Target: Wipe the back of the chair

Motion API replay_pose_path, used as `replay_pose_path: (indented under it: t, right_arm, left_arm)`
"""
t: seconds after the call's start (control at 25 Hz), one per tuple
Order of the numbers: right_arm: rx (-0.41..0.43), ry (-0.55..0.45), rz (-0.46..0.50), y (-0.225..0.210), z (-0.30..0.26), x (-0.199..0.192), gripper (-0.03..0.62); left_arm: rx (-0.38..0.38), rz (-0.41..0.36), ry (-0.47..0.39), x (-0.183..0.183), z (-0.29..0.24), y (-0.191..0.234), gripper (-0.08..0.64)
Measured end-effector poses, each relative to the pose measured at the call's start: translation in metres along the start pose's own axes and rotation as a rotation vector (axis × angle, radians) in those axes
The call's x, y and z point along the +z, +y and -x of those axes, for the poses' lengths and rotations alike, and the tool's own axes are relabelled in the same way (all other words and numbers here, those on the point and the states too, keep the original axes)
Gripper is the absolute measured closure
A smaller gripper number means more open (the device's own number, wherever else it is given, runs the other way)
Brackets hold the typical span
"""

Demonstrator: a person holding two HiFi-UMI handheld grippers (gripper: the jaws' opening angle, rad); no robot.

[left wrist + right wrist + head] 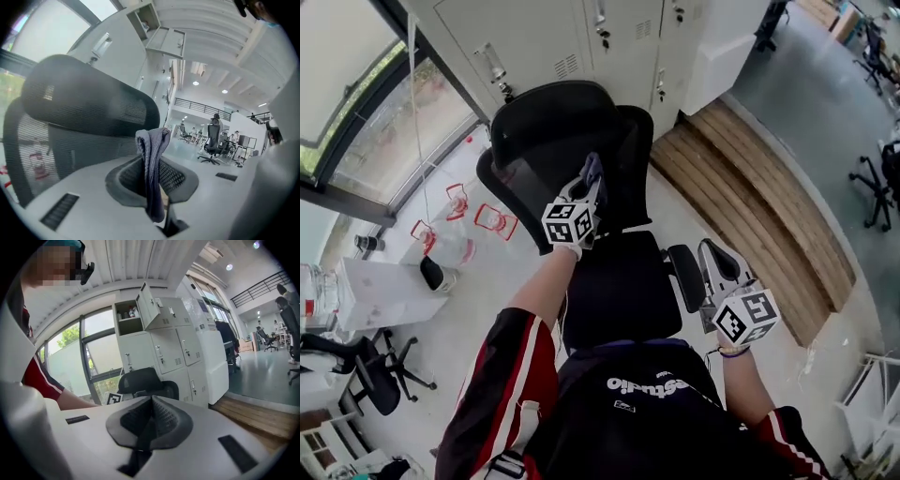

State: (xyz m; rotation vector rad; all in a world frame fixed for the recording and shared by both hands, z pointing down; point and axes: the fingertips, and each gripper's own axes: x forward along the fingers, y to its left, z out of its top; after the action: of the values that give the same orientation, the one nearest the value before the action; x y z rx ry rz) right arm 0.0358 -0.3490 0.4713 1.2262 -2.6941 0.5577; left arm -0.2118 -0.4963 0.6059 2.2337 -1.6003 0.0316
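Observation:
A black office chair (553, 141) with a mesh back and headrest stands in front of me in the head view. My left gripper (592, 171) is raised against the chair back, shut on a grey-blue cloth (152, 159) that hangs folded between its jaws. In the left gripper view the chair's headrest (84, 103) fills the space just beyond the cloth. My right gripper (712, 251) hangs lower, beside the chair's right armrest (686, 277), shut with nothing in it. In the right gripper view, that gripper (151, 401) looks toward the chair (143, 380) from a distance.
White metal lockers (609, 37) stand right behind the chair. A wooden platform (759, 187) runs along the right. Red-framed objects (492, 220) lie on the floor by the window at left. Other office chairs stand at lower left (380, 375) and far right (881, 183).

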Motion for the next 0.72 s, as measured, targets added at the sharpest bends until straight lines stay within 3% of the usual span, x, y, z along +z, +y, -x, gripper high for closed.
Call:
replay_pose_path:
  t: [0.44,0.72]
  right_arm:
    - [0.170,0.089,0.058,0.089,-0.040,-0.030,0.578]
    - [0.217,0.144,0.073,0.114,-0.053,-0.047,0.577]
  left_arm:
    - [0.297,0.112,-0.035,-0.044,0.169,0.130,0.501]
    - [0.399,0.135,-0.017,-0.075,0.212,0.196,0.502]
